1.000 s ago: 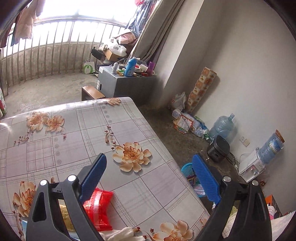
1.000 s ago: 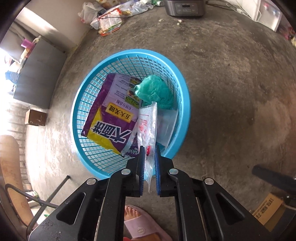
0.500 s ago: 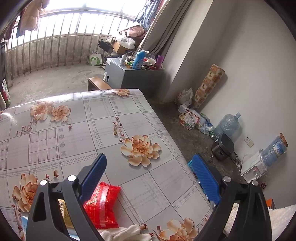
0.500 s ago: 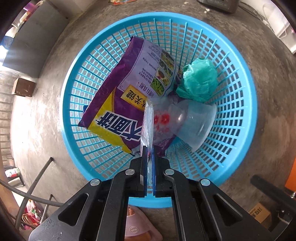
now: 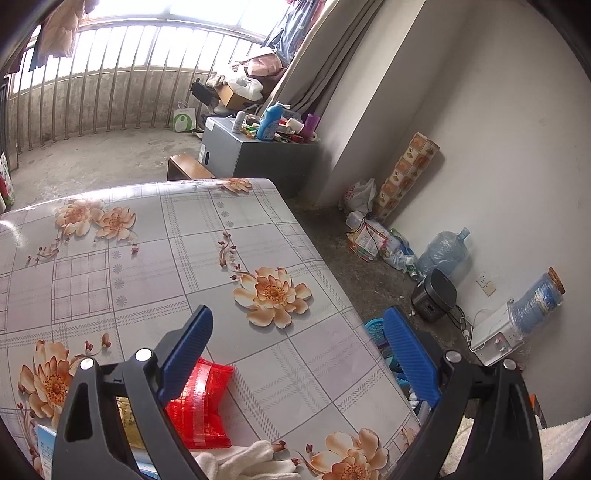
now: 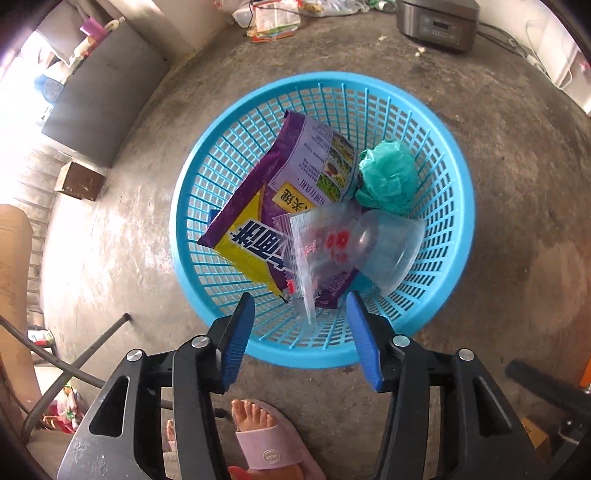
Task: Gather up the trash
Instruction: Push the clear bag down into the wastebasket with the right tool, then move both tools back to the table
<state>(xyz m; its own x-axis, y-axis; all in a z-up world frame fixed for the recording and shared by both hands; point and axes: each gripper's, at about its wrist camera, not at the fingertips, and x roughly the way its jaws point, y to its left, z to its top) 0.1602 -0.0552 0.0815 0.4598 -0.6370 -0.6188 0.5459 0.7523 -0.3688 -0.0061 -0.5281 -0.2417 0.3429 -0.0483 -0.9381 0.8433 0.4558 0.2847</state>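
In the right wrist view my right gripper (image 6: 301, 321) is open just above the near rim of a blue mesh basket (image 6: 221, 147) on the floor. A clear plastic wrapper with red print (image 6: 314, 251) lies free in the basket, over a purple and yellow bag (image 6: 258, 221), a clear cup (image 6: 388, 243) and a green crumpled bag (image 6: 388, 177). In the left wrist view my left gripper (image 5: 299, 339) is open and empty over the flowered table (image 5: 147, 258). A red wrapper (image 5: 201, 402) lies on the table by its left finger. The basket's edge (image 5: 373, 328) shows beyond the table.
White cloth (image 5: 243, 461) and a yellow packet (image 5: 129, 424) lie at the table's near edge. A foot in a pink slipper (image 6: 266, 439) stands just below the basket. A rice cooker (image 6: 436, 22), a grey cabinet (image 5: 255, 155) and water bottles (image 5: 443, 251) line the wall.
My right gripper held the clear wrapper shut over the basket, then opened; the wrapper now lies in the basket. The left gripper drifted slightly over the table, still open.
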